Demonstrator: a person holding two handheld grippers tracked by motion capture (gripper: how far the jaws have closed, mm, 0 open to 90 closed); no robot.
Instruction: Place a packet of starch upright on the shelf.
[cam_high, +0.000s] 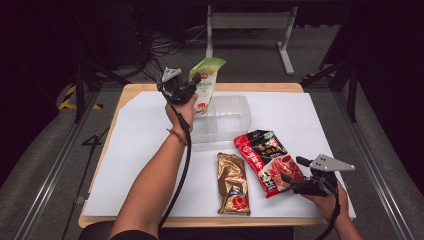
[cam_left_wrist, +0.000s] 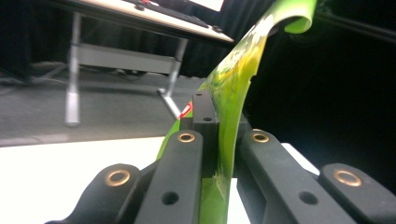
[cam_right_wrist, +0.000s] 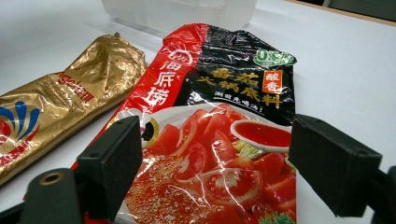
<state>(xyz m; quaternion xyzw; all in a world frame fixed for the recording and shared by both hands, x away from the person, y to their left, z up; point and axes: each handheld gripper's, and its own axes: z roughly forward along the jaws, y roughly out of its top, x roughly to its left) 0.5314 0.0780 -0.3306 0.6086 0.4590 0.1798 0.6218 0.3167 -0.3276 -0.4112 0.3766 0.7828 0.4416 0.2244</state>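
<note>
Tongs first, high view: my left gripper (cam_high: 192, 82) is clamped on the green pouch (cam_high: 207, 82), holding it up over the far-left corner of the clear tub (cam_high: 235, 117); my right gripper (cam_high: 295, 177) sits w/ jaws apart at the red sauce pack (cam_high: 265, 160), gold pack (cam_high: 232, 182) beside it. Left gripper view: green pouch (cam_left_wrist: 229, 93) is pinched edge-on btw both jaws, top curling over, so it's thin, floppy, prob light; grip near the seam, not mid-film. Right gripper view: jaws spread either side of the red sauce pack (cam_right_wrist: 210, 154), glossy film, prob slippery.
</note>
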